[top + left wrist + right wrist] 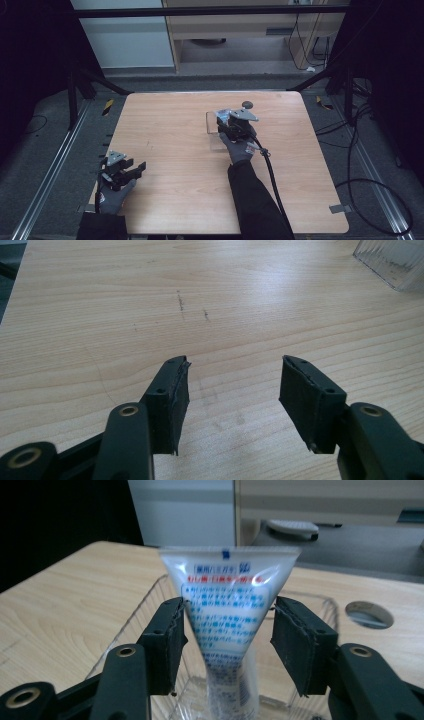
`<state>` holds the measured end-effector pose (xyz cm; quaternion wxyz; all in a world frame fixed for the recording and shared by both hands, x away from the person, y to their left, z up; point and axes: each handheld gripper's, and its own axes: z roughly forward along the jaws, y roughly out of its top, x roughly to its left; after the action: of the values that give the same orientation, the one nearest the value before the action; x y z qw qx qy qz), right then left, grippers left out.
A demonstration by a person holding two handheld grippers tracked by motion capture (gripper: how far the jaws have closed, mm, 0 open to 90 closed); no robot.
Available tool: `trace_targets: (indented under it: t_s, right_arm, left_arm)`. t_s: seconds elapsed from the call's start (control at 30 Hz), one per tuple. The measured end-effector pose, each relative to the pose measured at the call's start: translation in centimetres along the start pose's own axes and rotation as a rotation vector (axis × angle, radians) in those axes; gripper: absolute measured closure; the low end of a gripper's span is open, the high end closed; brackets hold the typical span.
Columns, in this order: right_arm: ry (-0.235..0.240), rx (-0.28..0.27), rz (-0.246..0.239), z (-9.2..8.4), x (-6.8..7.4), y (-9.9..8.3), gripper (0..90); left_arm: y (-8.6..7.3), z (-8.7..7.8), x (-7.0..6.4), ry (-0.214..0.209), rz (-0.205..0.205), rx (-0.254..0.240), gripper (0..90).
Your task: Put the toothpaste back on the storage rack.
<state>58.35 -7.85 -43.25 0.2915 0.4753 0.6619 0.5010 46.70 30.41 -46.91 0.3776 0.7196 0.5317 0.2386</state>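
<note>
A white toothpaste tube [227,615] with blue and red print stands upright, flat crimped end up, inside a clear ribbed plastic container [145,610]. My right gripper [227,625] has its jaws on either side of the tube; the left pad sits right at the tube's edge and a narrow gap shows at the right pad, so it is open. From above, the right gripper [223,121] hovers over the container [214,135] at the table's far centre. My left gripper [140,167] rests near the left edge, open, with nothing between its jaws [232,390].
The wooden table [175,200] has a round cable hole [247,104] just beyond the container. A corner of the clear container [395,262] shows far off in the left gripper view. A black cable [272,180] trails from the right gripper toward the front.
</note>
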Motion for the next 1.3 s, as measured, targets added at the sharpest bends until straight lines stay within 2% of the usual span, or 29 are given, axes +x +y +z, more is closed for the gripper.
trace_targets:
  t_s: [0.17,0.33,0.4,0.7,0.8,1.03,1.3]
  right_arm:
    - [0.005,-0.054,0.015,-1.3,-0.2,0.8,42.3]
    - [0.011,-0.073,-0.007,-2.4,-0.1,1.5,36.7]
    - [0.026,-0.086,-0.013,-3.6,-0.1,2.1,32.8]
    - [0.056,-0.066,-0.042,-7.1,-0.3,3.1,26.3]
    - [0.074,-0.059,-0.047,-8.7,-0.7,2.9,25.1]
    - [0.083,-0.024,-0.067,-10.3,-1.5,1.8,23.0]
    - [0.106,0.045,-0.073,-12.6,-3.1,-0.7,21.3]
  left_arm:
    - [0.0,0.0,0.0,0.001,0.000,-0.004,44.3]
    - [0.0,-0.1,0.1,0.000,-0.003,-0.005,44.3]
    - [0.0,-0.2,0.2,0.000,-0.003,-0.008,44.3]
    - [0.0,-0.3,0.1,-0.005,-0.003,-0.012,44.0]
    - [0.0,-0.3,0.1,-0.006,-0.002,-0.012,43.9]
    - [0.0,-0.3,0.0,-0.011,0.002,-0.009,43.7]
    - [0.0,-0.3,-0.1,-0.013,0.003,-0.005,43.5]
